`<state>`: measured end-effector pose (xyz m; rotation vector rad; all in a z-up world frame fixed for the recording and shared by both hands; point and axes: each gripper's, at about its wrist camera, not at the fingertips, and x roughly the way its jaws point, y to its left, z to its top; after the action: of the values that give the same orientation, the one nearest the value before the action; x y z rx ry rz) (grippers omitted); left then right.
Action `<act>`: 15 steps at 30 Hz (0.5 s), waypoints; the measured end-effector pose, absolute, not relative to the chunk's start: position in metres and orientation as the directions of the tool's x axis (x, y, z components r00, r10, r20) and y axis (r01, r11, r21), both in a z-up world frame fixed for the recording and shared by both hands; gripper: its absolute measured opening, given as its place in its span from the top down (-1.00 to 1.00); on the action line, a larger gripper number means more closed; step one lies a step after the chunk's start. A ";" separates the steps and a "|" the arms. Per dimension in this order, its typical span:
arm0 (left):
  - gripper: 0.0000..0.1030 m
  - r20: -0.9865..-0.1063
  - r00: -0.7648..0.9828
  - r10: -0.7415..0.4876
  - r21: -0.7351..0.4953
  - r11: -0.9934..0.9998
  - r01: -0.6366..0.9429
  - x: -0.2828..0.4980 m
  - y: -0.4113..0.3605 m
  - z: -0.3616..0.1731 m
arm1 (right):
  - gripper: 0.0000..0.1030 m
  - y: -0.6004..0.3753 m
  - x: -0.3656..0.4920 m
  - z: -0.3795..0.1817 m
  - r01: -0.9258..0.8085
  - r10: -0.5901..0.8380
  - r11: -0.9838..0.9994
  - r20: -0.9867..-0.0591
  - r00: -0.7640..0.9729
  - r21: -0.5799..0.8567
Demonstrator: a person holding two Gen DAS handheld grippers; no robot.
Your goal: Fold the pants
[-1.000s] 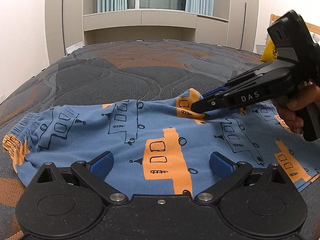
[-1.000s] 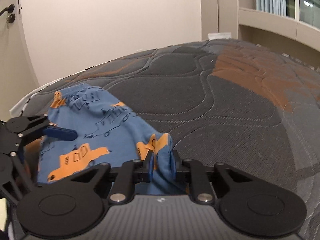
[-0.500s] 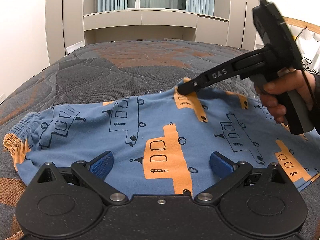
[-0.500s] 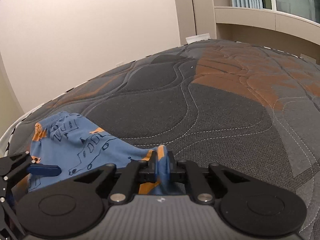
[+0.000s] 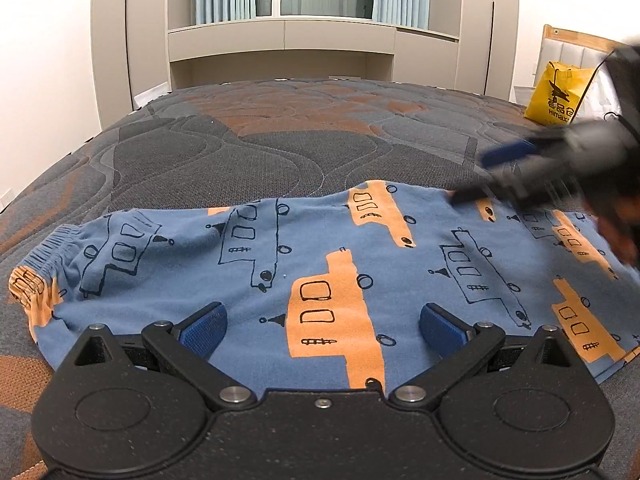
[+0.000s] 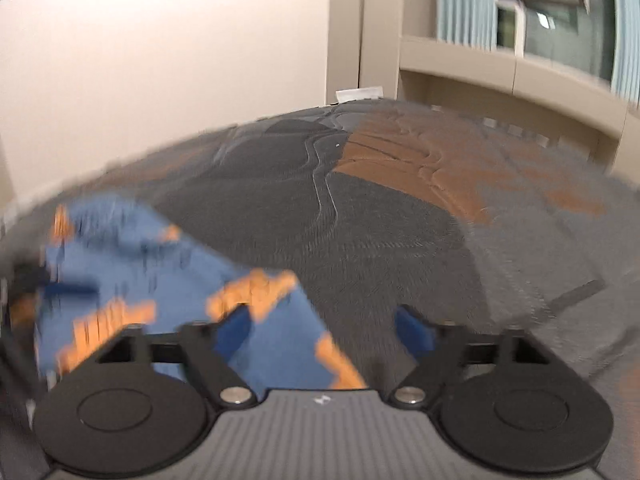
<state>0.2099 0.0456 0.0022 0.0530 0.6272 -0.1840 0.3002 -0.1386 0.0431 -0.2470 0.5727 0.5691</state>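
Blue pants with orange and black-outline prints (image 5: 320,264) lie flat on the bed, waistband (image 5: 36,264) at the left, legs running right. My left gripper (image 5: 322,326) is open and empty, low over the pants' near edge. My right gripper (image 5: 468,178) shows blurred at the right of the left wrist view, jaws apart above the pants' far edge. In the blurred right wrist view the right gripper (image 6: 324,332) is open with nothing between its pads, the pants (image 6: 160,280) lying to the left under its left finger.
The quilted grey and orange bed cover (image 5: 280,140) stretches far behind the pants. A yellow bag (image 5: 556,94) stands at the far right by a wooden headboard. Cabinets and a window line the far wall.
My right gripper has let go of the pants' far edge, opened and pulled back to the right. The fabric fold has dropped flat. The left gripper has not moved.
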 end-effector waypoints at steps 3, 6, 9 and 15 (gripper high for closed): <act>-0.99 -0.591 0.795 -0.140 -0.002 0.985 0.173 0.209 0.043 0.002 | -0.80 -0.146 0.271 0.023 -0.508 0.290 0.828 -0.594 0.750 -0.236; -0.99 -0.589 0.801 -0.109 0.006 0.990 0.139 0.203 0.040 0.003 | -0.99 -0.177 0.253 0.013 -0.392 0.174 0.869 -0.557 0.812 -0.301; -0.99 -0.574 0.816 -0.064 0.019 0.996 0.091 0.192 0.036 0.005 | -0.99 -0.219 0.231 0.019 -0.242 0.060 0.926 -0.519 0.853 -0.290; -0.99 -0.527 0.846 -0.080 -0.046 0.997 0.065 0.184 0.005 0.026 | -1.00 -0.304 0.154 0.012 0.016 -0.142 0.960 -0.434 0.890 -0.281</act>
<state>0.1837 0.0054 0.0257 -0.0272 0.5568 -0.0761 0.1536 -0.3037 0.0117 -0.2754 0.4680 -0.0833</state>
